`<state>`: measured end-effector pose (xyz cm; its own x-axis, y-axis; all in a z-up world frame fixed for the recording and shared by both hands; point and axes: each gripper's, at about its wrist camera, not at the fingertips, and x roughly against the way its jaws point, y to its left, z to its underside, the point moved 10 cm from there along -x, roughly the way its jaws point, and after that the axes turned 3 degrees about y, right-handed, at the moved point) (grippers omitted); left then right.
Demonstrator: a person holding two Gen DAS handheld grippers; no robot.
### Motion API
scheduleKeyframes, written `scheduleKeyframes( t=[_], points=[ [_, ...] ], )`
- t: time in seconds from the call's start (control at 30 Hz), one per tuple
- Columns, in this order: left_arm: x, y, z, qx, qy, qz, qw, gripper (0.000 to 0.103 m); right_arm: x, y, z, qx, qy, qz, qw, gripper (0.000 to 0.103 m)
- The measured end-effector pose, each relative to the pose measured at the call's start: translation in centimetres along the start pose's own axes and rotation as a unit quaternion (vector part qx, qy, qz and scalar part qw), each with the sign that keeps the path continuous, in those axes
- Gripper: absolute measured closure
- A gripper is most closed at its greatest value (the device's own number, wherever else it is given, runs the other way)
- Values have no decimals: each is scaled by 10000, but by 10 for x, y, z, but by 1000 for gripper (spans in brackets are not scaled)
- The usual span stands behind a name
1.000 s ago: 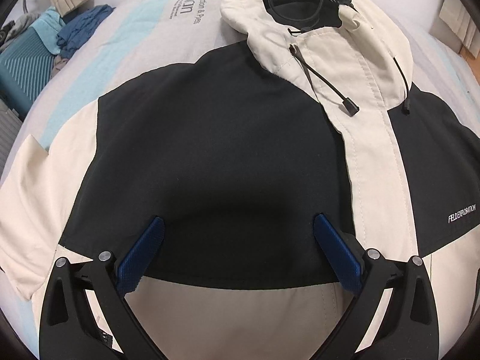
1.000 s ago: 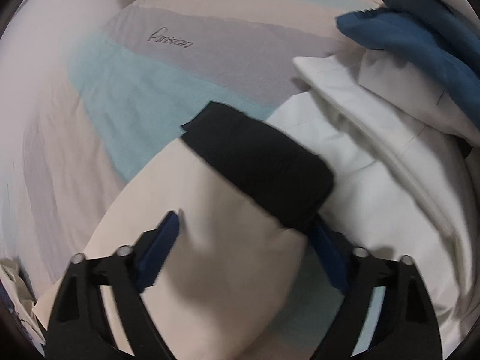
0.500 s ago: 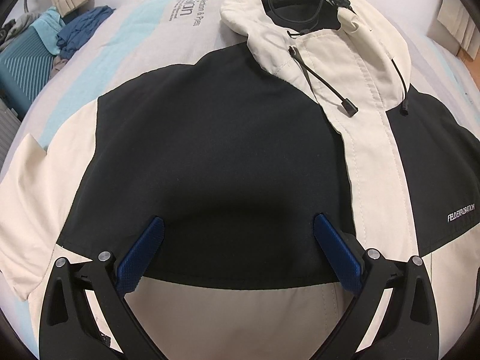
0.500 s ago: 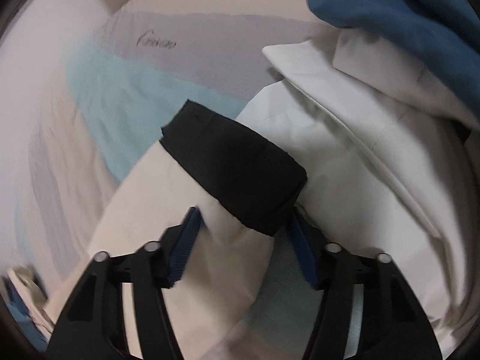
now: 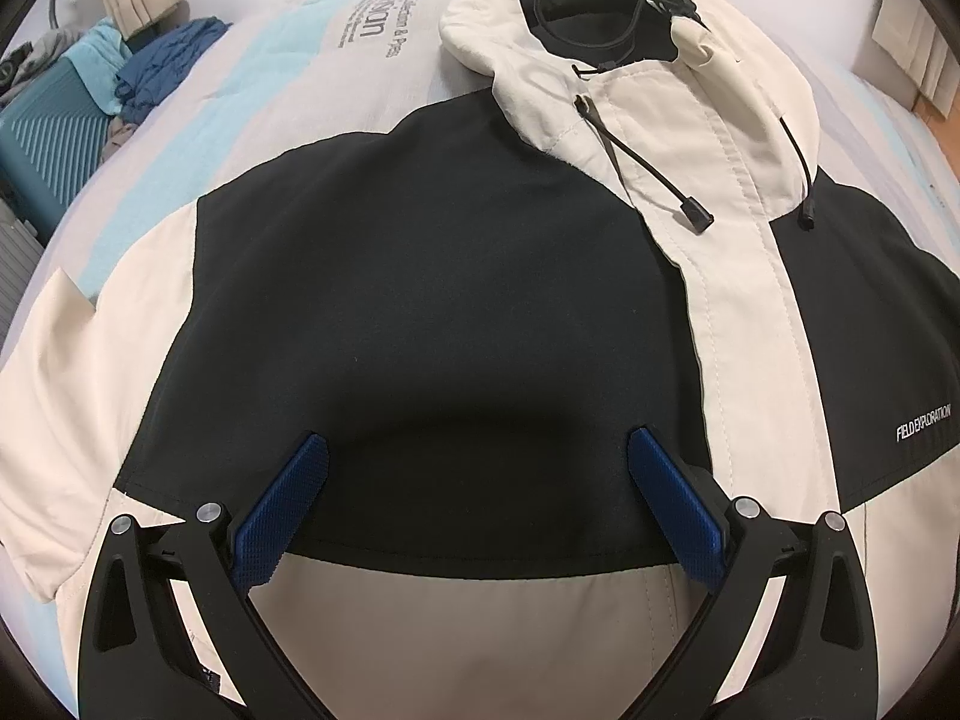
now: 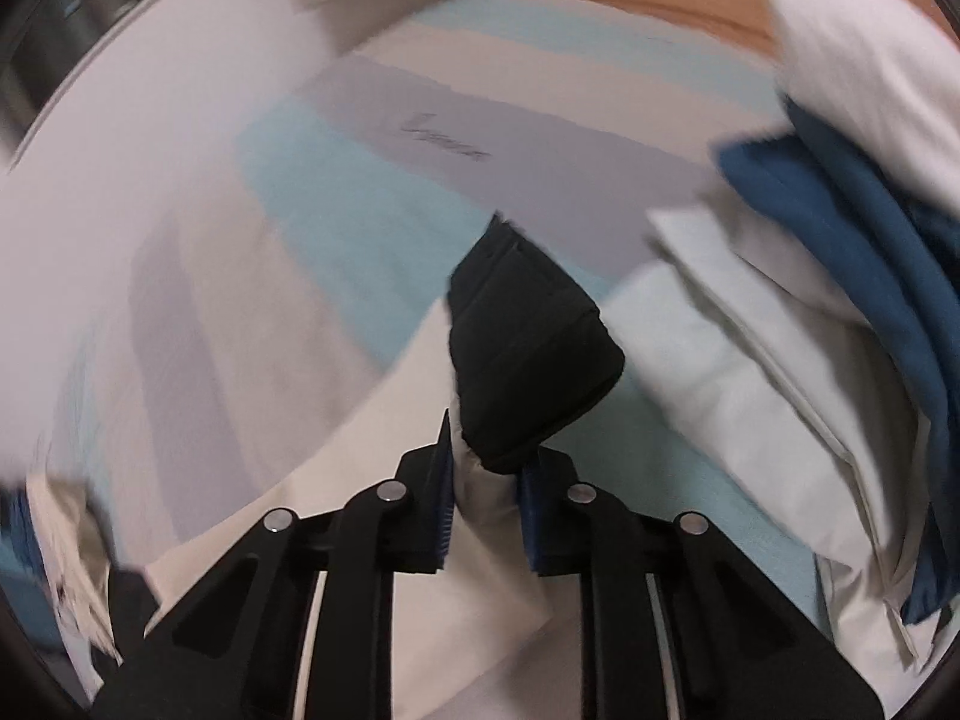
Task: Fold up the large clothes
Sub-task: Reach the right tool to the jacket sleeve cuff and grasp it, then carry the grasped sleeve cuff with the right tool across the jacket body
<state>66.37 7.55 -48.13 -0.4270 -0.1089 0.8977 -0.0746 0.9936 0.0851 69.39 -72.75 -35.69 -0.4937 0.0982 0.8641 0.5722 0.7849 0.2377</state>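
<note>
Jacket (image 5: 420, 312), black and cream with a hood, lies spread flat, front up, on a bed (image 5: 288, 78) with pale blue, grey and cream stripes. Hood (image 5: 630, 48) sits at the far end, its drawcords (image 5: 654, 180) trailing over the cream placket. Small white lettering (image 5: 924, 422) shows on the black chest panel at the right edge of the left wrist view.

Left hand-held gripper (image 5: 477, 480) hovers over the black chest area, jaws wide apart, nothing between the blue pads (image 5: 282, 510).

Right hand-held gripper (image 6: 486, 492) has its jaws narrow and closing on the jacket's sleeve (image 6: 480, 540), pinching the cream fabric just behind the black cuff (image 6: 528, 360); cuff sticks up past the fingertips (view is motion-blurred). Cream sleeve trails back under the gripper.

Beside the sleeve, on the right of that view, lie folded white cloth (image 6: 750, 396) and a dark blue garment (image 6: 870, 252). A teal ribbed suitcase (image 5: 48, 144) and a pile of blue clothes (image 5: 162, 66) sit off the bed's far left edge in the left view.
</note>
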Motion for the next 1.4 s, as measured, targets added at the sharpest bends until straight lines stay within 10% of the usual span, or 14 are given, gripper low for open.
scheduleKeyframes(
  t=[0.47,1.4],
  points=[
    [28,2,1,57,-148,90,9998,7,63,240,130,2759,-238,-590,9591,89],
    [65,196,16,810,-357,-74,9960,7,93,483,358,3699,340,-1510,9161,90]
  ],
)
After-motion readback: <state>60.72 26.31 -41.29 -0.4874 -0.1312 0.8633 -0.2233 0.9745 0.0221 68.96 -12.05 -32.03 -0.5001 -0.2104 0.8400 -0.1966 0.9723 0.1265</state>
